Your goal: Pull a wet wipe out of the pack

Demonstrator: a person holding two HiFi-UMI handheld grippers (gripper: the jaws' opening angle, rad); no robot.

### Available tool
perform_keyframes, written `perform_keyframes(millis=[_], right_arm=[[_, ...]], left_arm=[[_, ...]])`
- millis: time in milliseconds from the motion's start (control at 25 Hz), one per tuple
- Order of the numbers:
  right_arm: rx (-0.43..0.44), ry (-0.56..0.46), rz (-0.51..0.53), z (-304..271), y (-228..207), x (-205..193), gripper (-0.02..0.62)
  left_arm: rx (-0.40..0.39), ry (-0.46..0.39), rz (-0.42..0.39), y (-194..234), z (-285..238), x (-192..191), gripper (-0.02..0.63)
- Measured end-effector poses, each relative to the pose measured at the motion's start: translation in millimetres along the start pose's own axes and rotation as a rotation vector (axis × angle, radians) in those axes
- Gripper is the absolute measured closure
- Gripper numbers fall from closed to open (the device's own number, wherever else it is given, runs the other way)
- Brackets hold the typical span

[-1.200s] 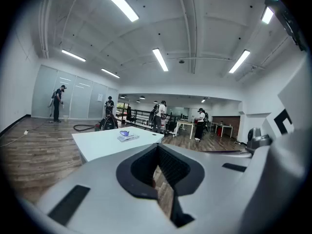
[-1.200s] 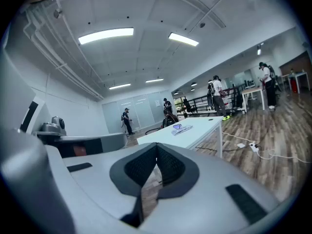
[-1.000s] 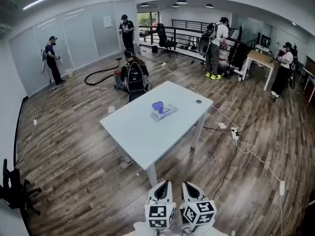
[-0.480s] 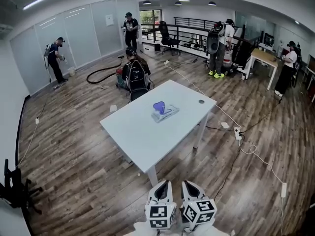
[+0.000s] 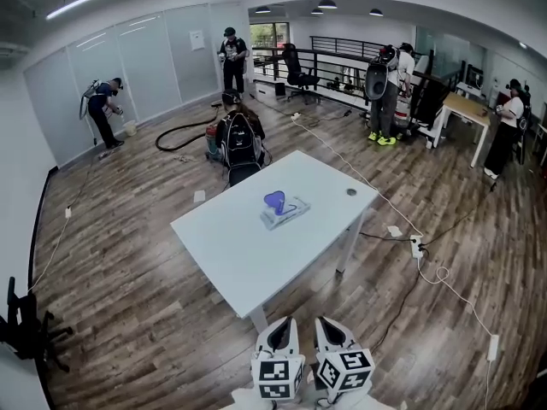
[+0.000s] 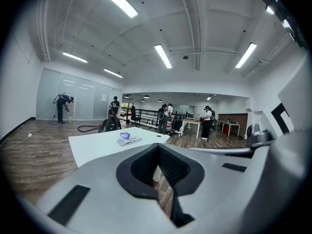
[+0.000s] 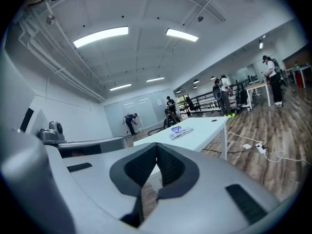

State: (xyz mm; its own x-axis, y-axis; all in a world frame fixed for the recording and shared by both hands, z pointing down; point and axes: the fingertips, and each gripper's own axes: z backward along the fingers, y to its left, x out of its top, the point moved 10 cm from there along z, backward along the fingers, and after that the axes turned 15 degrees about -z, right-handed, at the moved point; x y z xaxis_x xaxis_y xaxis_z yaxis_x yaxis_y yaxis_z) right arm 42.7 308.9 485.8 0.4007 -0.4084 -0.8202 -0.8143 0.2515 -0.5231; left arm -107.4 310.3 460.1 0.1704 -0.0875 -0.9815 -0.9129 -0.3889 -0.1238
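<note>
Clear flat wet-wipe pack (image 5: pixel 282 211) sits mid white rectangular table (image 5: pixel 224 244), well ahead of left gripper (image 5: pixel 281 324) and right gripper (image 5: pixel 326 324). Both pinched closed, empty.

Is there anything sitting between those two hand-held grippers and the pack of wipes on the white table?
Nothing visible does. The wet wipe pack lies near the middle of the table; only open floor and bare tabletop separate it from the left hand-held gripper and right hand-held gripper, both shut on nothing.
</note>
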Motion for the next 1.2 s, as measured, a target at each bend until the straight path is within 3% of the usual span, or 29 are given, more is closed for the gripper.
perform_keyframes(millis=[1200], right_arm=[[0.057,0.068,-0.007,-104.5,-111.8,94.4,0.586]], left_arm=[[0.120,0.043,0.014,-12.2,-162.0,25.2,0.606]])
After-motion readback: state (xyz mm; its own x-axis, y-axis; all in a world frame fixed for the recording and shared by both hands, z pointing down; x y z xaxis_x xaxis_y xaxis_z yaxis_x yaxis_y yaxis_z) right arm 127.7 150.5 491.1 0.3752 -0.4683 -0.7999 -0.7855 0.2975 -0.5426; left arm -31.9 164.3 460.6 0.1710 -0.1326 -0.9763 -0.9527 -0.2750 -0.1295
